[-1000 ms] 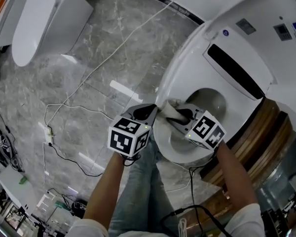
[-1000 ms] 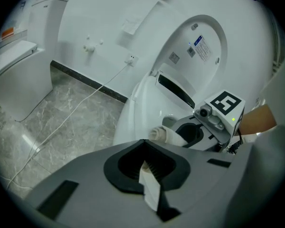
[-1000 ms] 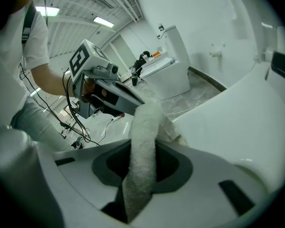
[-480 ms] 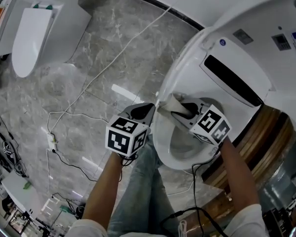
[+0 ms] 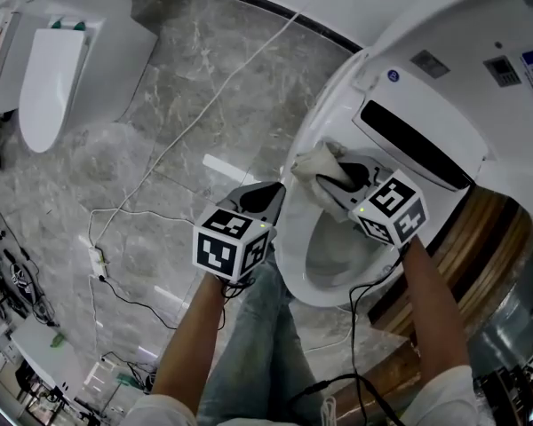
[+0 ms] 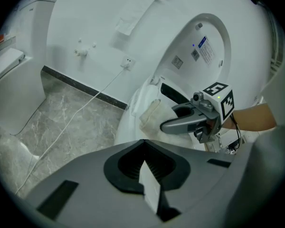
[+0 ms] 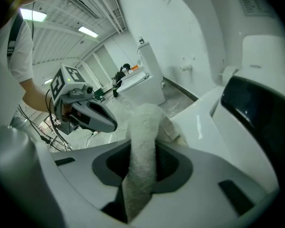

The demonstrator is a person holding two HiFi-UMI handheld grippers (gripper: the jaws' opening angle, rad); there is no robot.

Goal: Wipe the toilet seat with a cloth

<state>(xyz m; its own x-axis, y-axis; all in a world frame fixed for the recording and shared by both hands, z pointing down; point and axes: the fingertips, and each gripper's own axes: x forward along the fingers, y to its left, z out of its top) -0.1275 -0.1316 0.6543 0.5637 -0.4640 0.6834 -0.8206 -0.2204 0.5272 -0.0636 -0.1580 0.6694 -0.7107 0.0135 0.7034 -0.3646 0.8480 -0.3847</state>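
Biting down on a pale terry cloth (image 7: 143,127), the right gripper (image 5: 336,176) is seen with its jaws closed on the fabric. A strip of it is drawn straight through the gap and bunched out in front. That free wad is pressed onto the toilet seat (image 5: 286,233), on the curve at the head view's left, just short of the black panel (image 5: 413,145) under the raised lid (image 5: 480,51).

And the left gripper (image 5: 271,192)? It is held over the marble floor (image 5: 160,131), just beside the seat's outer edge, jaws drawn together with nothing between them. No part in the wipe is being played by it.

Now the geometry. The seat's long axis is laid from the black panel at the back to the front lip nearest the person's legs, and the cloth is parked close to the back end. So most of the ring is found toward the person from the tool: the near limb just below the cloth in the head view, then the front lip, then the far limb across the bowl (image 5: 338,251). The right hand is plainly the nearer one, and a pull along the near limb is judged the likely stroke. The wad should be kept flat, or it could be dragged over the inner edge into the bowl.
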